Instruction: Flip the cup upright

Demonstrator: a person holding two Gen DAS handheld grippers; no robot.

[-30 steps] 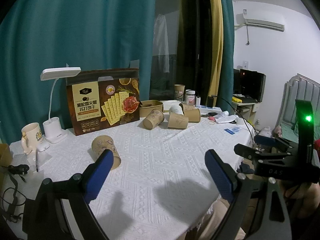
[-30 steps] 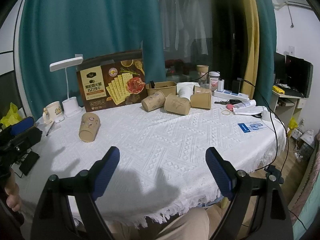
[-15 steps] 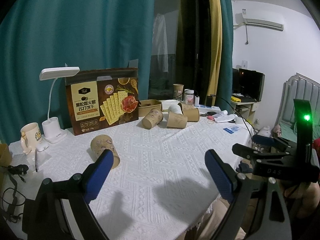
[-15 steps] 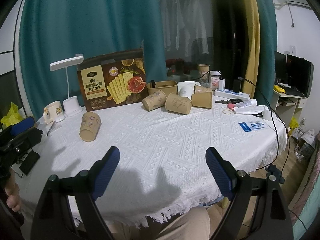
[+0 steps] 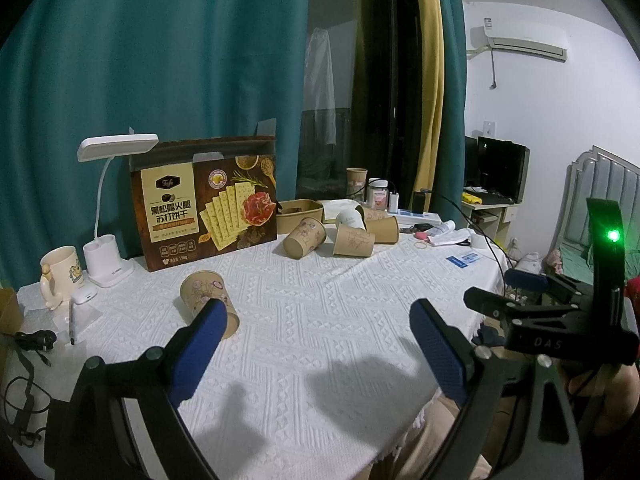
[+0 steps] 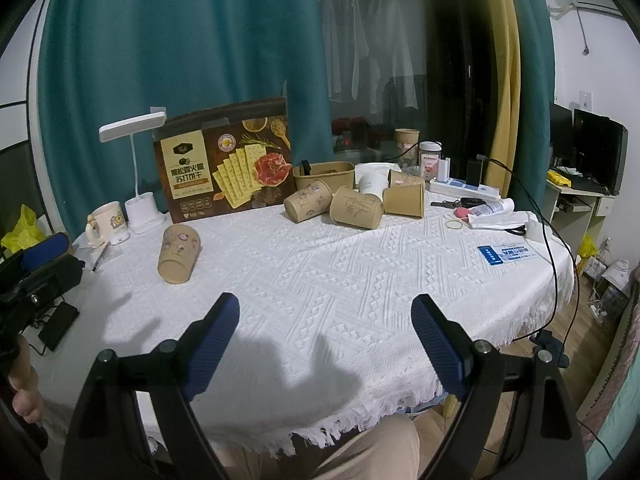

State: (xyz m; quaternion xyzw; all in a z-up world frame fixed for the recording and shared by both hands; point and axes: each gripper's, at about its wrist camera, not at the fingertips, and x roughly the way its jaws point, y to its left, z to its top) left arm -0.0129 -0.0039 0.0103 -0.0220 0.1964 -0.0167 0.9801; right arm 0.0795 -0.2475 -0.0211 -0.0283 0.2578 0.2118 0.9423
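A brown paper cup (image 5: pixel 204 296) lies on its side on the white tablecloth (image 5: pixel 320 320) at the left; it also shows in the right wrist view (image 6: pixel 178 254). My left gripper (image 5: pixel 316 320) is open and empty above the near table, its left fingertip just in front of that cup. My right gripper (image 6: pixel 324 316) is open and empty over the table's front edge. Several more paper cups (image 6: pixel 354 206) lie tipped in a cluster at the back; they also show in the left wrist view (image 5: pixel 340 236).
A cracker box (image 6: pixel 224 168) stands at the back, with a white desk lamp (image 6: pixel 136 184) and a mug (image 6: pixel 106 220) to its left. A power strip (image 6: pixel 464 190), cables, scissors and a blue card (image 6: pixel 506 254) lie on the right side.
The left wrist view has shifted slightly, so the tipped cup sits a little closer to my left fingertip. The right gripper has barely moved.
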